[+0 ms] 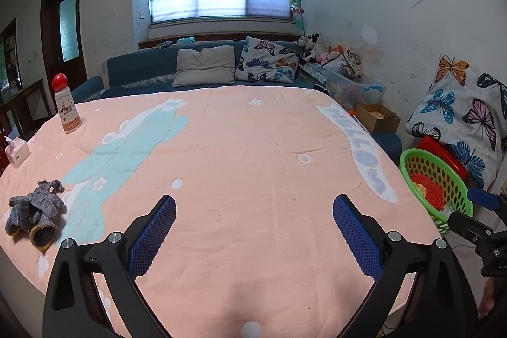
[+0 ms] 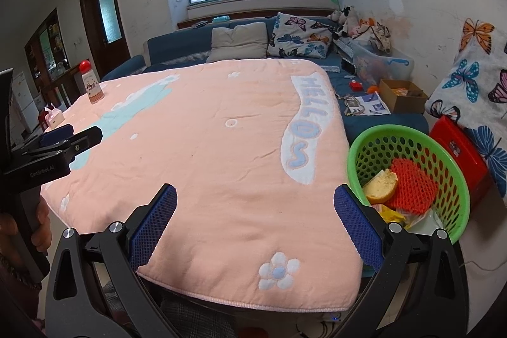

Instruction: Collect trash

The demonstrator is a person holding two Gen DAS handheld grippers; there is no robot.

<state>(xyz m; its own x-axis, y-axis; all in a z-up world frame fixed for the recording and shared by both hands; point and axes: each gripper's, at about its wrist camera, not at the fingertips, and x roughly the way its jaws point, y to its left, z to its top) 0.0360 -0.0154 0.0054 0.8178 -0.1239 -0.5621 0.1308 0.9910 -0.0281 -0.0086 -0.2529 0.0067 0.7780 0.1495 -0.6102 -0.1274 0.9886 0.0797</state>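
Note:
A green perforated basket (image 2: 412,135) stands off the table's right edge; inside lie a red foam net (image 2: 412,182), a piece of bread or peel (image 2: 380,186) and yellow wrappers. The same basket (image 1: 408,160) shows at the right of the left wrist view. My left gripper (image 1: 253,208) is open over the pink blanket (image 1: 237,148), nothing between its blue pads. My right gripper (image 2: 255,198) is open too, above the blanket's near right corner, its right finger (image 2: 358,227) beside the basket. Grey gloves (image 1: 35,211) lie at the blanket's left.
A white bottle with a red cap (image 1: 66,106) and a pink tissue box (image 1: 17,152) stand at the table's far left. A blue sofa with cushions (image 1: 206,65) lies behind. A red box (image 2: 459,151), a cardboard box (image 2: 402,94) and a butterfly pillow (image 2: 475,78) crowd the right.

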